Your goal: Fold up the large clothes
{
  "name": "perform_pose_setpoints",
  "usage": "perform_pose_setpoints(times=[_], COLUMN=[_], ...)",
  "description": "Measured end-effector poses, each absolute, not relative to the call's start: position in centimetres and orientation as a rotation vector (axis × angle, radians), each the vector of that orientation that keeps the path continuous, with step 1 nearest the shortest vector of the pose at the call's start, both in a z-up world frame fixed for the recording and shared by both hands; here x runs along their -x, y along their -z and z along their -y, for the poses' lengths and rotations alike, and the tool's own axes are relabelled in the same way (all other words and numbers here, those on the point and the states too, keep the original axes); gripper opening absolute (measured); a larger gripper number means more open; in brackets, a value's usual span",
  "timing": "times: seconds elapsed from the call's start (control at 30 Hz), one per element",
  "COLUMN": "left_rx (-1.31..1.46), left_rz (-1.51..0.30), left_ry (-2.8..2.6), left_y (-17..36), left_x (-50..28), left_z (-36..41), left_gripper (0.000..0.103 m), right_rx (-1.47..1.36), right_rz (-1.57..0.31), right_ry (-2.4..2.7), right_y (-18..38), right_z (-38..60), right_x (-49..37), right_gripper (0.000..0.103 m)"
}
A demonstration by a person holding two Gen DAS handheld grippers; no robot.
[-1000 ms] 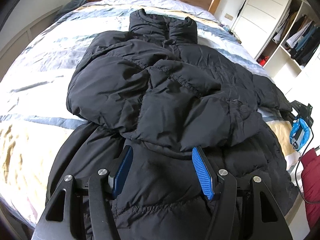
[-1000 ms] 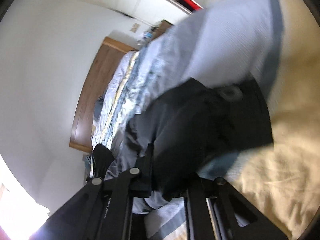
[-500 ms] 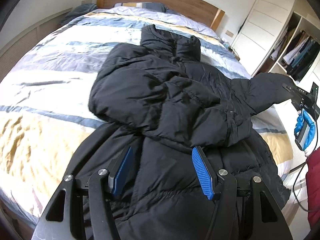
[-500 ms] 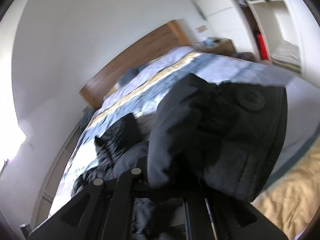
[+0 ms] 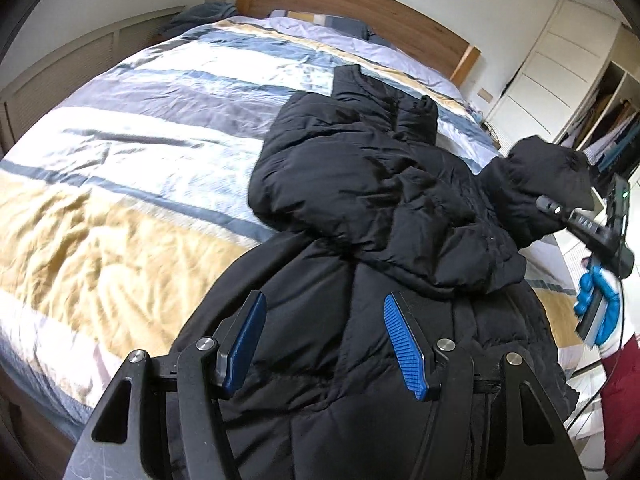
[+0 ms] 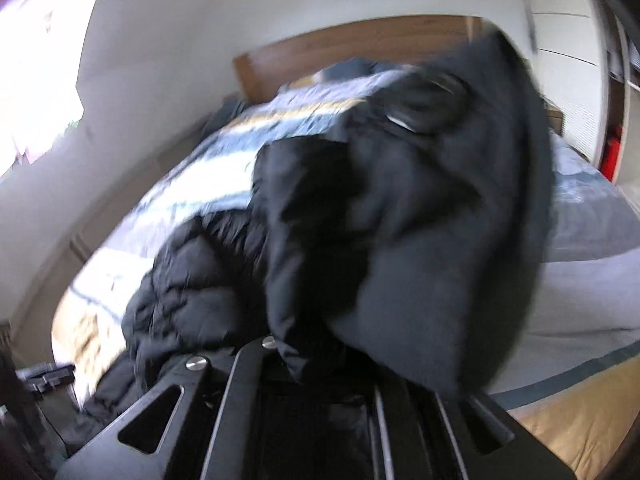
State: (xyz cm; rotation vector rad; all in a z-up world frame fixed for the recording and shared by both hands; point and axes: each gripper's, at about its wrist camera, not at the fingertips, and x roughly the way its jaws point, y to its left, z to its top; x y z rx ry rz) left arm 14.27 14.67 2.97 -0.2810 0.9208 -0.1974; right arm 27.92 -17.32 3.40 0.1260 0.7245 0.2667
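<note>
Where it lies on the striped bed [image 5: 132, 128], the black puffer jacket [image 5: 360, 208] is bulky and quilted, its nylon creased into soft ridges, with the stand-up collar [image 5: 384, 100] pointing toward the wooden headboard [image 5: 360, 12] and the hem nearest the foot of the bed. 1 sleeve is folded across the chest; the other sleeve [image 5: 548, 176] is lifted off the bed on the wardrobe [image 5: 560, 52] side of the jacket. There is 1 jacket, 2 sleeves, 1 collar. The right claw [image 5: 560, 208] is clamped tight on that raised sleeve, whose cuff [image 6: 432, 216] bulges out over its fingers in the blurred right wrist view. A hand in a blue glove [image 5: 596, 300] carries it. The left claw [image 5: 324, 344] stands about half open above the jacket's lower body, its 2 blue pads [image 5: 404, 344] apart with nothing gripped between them.
</note>
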Motion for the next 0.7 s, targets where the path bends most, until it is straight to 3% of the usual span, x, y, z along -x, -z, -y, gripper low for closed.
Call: perform_pose_setpoints(times=[0.27, 0.47, 0.57, 0.6, 0.7], left_rx=[0.295, 0.282, 0.255, 0.242, 0.202], left_rz=[-0.917, -0.918, -0.922, -0.922, -0.919], left_ry=[0.174, 0.166, 0.172, 0.177, 0.194], left_y=[-3.2, -3.8, -4.4, -4.7, -5.7], left_x=[-12.9, -11.9, -11.7, -11.7, -12.1], left_z=[-16.2, -16.2, -15.2, -14.7, -12.8], left_gripper=[0.06, 0.06, 0.06, 0.06, 0.06], right_rx=[0.007, 0.05, 0.035, 0.031, -0.002], right_rz=[-0.852, -0.897, -0.902, -0.898, -0.874], right_ry=[-0.287, -0.274, -0.284, -0.291, -0.339], right_y=[1.1, 3.3, 3.1, 3.1, 2.4], right_z=[12.1, 11.1, 11.5, 11.7, 12.5], right_x=[-28.0, -27.2, -26.0, -25.6, -24.0], right_gripper=[0.006, 0.013, 0.028, 0.038, 0.05])
